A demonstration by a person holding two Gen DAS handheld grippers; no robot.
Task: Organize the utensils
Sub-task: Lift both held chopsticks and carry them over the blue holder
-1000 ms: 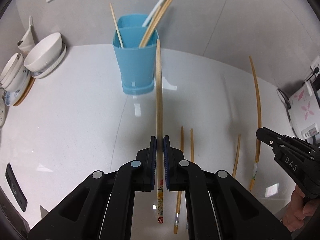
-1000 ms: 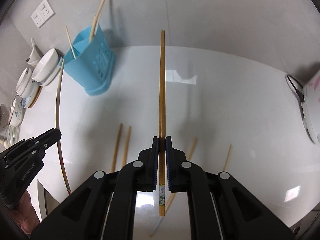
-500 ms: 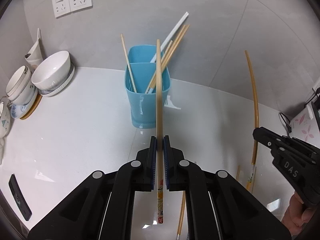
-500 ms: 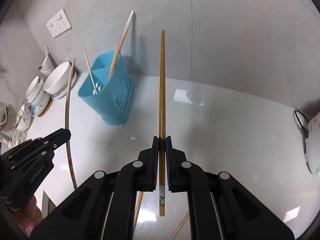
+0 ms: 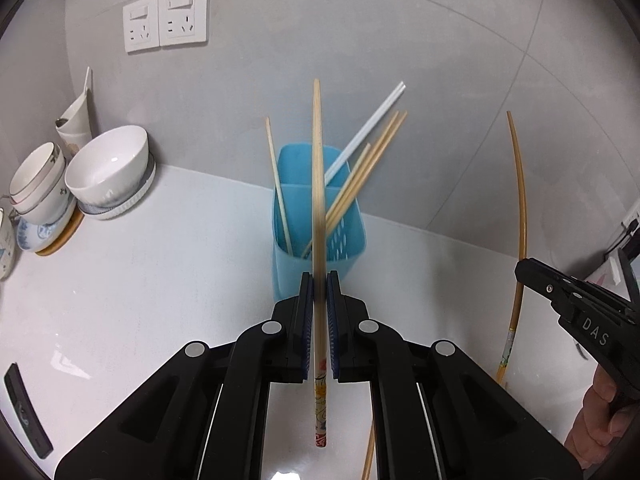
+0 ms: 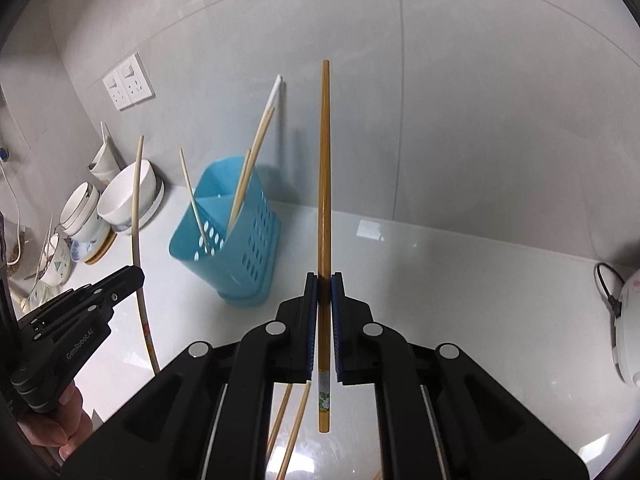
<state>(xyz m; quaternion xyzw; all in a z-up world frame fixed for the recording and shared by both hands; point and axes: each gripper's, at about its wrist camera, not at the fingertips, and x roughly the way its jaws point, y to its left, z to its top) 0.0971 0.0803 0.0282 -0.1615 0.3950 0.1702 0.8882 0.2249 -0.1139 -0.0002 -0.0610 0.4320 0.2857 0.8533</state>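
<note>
A blue two-compartment utensil holder (image 5: 352, 240) (image 6: 240, 252) stands on the white counter near the wall, with several chopsticks leaning in it. My left gripper (image 5: 319, 280) is shut on a pale bamboo chopstick (image 5: 318, 184) held upright in front of the holder. My right gripper (image 6: 324, 280) is shut on a darker brown chopstick (image 6: 325, 168) pointing up, to the right of the holder. Each gripper shows in the other's view: the right one (image 5: 524, 270) and the left one (image 6: 134, 274). Loose chopsticks (image 6: 294, 428) lie on the counter below.
Stacked white bowls (image 5: 108, 172) and cups (image 5: 36, 184) sit at the left against the wall. Wall sockets (image 5: 166, 16) are above them. A white appliance with a cord (image 6: 628, 332) is at the right. A dark remote (image 5: 26, 408) lies at the left front.
Both grippers have risen and tilted up with their chopsticks. The holder now sits lower and closer in both views, and the left chopstick's tip is above it.
</note>
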